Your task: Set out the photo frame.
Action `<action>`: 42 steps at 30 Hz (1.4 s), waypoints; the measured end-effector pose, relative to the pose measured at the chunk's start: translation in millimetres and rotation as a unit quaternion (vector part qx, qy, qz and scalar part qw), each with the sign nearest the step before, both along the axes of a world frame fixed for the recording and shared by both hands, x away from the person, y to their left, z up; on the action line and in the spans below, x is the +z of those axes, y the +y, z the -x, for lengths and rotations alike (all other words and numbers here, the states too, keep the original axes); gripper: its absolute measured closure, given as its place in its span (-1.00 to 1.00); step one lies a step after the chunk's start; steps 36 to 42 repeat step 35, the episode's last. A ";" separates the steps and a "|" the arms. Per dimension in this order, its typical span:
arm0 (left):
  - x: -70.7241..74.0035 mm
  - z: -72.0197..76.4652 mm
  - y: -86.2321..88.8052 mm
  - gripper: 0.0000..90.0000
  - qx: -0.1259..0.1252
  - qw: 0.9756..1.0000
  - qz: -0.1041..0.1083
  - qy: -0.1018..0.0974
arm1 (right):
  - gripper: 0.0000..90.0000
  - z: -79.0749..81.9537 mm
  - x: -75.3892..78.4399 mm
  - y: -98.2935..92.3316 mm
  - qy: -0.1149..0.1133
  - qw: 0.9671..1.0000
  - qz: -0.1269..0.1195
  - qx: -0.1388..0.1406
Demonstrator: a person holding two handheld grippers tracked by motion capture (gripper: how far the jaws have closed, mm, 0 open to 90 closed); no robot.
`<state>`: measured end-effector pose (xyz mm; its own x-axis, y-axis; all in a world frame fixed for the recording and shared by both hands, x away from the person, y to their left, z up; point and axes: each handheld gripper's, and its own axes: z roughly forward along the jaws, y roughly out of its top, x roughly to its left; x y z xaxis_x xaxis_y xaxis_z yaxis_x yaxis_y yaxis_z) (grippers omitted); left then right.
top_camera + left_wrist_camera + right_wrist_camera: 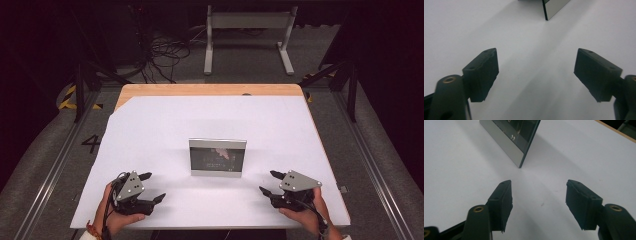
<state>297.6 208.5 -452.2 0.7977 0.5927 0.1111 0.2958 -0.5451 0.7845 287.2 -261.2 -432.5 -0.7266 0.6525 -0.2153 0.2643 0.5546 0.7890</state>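
Two tongs, left tongs (153,187) and right tongs (267,182), both spread, flank one upright picture frame (217,157)

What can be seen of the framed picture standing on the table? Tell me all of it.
The framed picture stands upright near the middle of the white table cover, its face toward the person. It is a flat rectangular panel, wider than tall, with a silvery, metal-looking border and a dark glossy center showing dim reflections or an image too faint to read. The right gripper view shows its thin dark edge and a slight backward lean. Its bottom edge rests on the cover; nothing else touches it. Both grippers sit apart from it.
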 end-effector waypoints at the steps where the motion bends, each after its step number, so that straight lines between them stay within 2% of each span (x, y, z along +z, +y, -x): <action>1: -0.4 -0.1 0.2 -0.59 0.004 1.000 0.002 0.000 | -0.23 0.4 -0.3 0.1 -0.002 1.000 0.001 0.000; 3: -0.4 0.5 0.2 -0.64 0.005 1.000 0.007 0.001 | -0.28 -0.2 -0.4 0.3 -0.004 1.000 0.000 -0.003; 8: -1.7 0.7 -2.2 -0.67 0.005 1.000 -0.002 0.000 | -0.36 -1.2 -1.2 1.1 -0.001 1.000 0.001 -0.006; 10: -1.5 0.2 -3.3 -0.69 0.002 1.000 0.002 0.003 | -0.40 -1.9 -2.9 2.4 0.000 1.000 0.005 -0.005; 13: -2.1 0.4 -5.0 -0.70 0.002 1.000 -0.002 0.002 | -0.46 -2.3 -4.7 3.4 -0.002 1.000 0.009 -0.009; 16: -3.2 -0.1 -7.3 -0.70 -0.002 1.000 -0.008 0.004 | -0.51 -1.6 -4.4 3.4 -0.010 1.000 0.009 -0.014; 21: -5.0 -0.7 -8.2 -0.72 -0.002 1.000 -0.011 0.007 | -0.59 -2.9 -4.4 2.6 -0.009 1.000 0.003 -0.018; 28: -6.3 -1.6 -10.2 -0.73 -0.004 1.000 -0.018 0.010 | -0.60 -1.6 -5.2 3.8 -0.017 1.000 -0.003 -0.019; 42: -8.2 -4.5 -12.5 -0.73 -0.003 1.000 -0.019 0.016 | -0.60 -2.4 -6.6 2.0 -0.015 1.000 -0.006 -0.025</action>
